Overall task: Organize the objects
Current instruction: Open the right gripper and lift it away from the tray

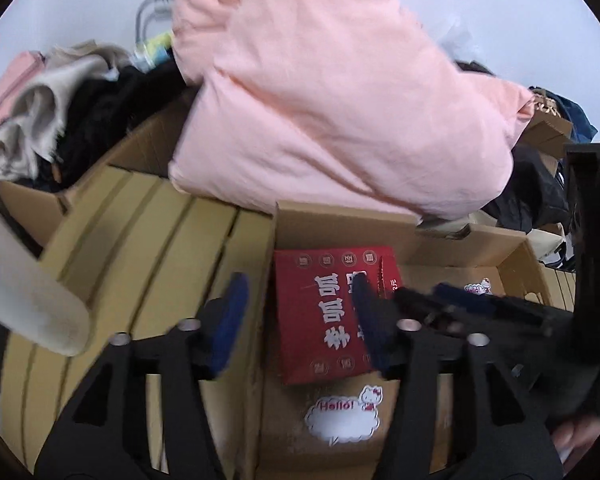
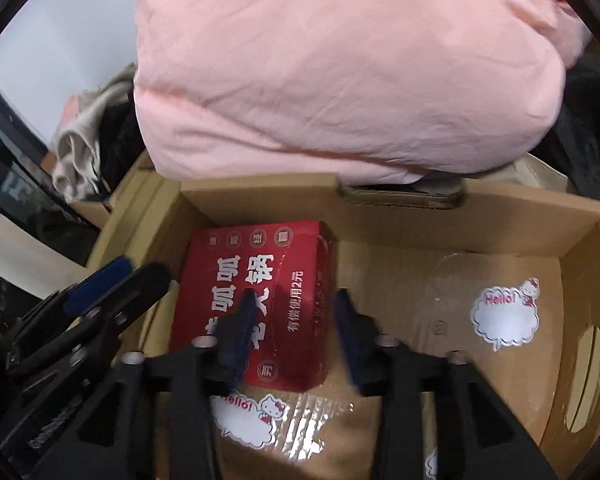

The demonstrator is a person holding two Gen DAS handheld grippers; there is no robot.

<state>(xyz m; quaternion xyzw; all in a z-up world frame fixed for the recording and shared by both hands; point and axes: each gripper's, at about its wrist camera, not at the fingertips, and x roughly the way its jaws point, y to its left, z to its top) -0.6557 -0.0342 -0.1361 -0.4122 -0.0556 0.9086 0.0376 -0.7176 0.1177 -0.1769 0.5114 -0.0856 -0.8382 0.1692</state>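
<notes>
Left wrist view. My left gripper (image 1: 296, 312): jaws spread wide, holding nothing, straddling the near left wall of the open brown cardboard box (image 1: 516, 256). One blue-padded fingertip hangs over the flattened tan cardboard sheets (image 1: 148, 240) outside, the other over the red rectangular carton with white Chinese lettering (image 1: 324, 312). That carton lies flat on the box floor, in the far left corner. The right gripper (image 1: 448, 300) enters from the right, pointing left; its jaws are too blurred to read here. A large pink fabric bundle (image 1: 324, 92) rests beyond the box.

Right wrist view. My right gripper (image 2: 296, 320): jaws parted, empty, angled down above the red carton's near right part; contact I cannot tell. White cloud-shaped "Hello!" stickers (image 2: 504, 316) lie on the box floor. The left gripper sits at the left, outside the wall.
</notes>
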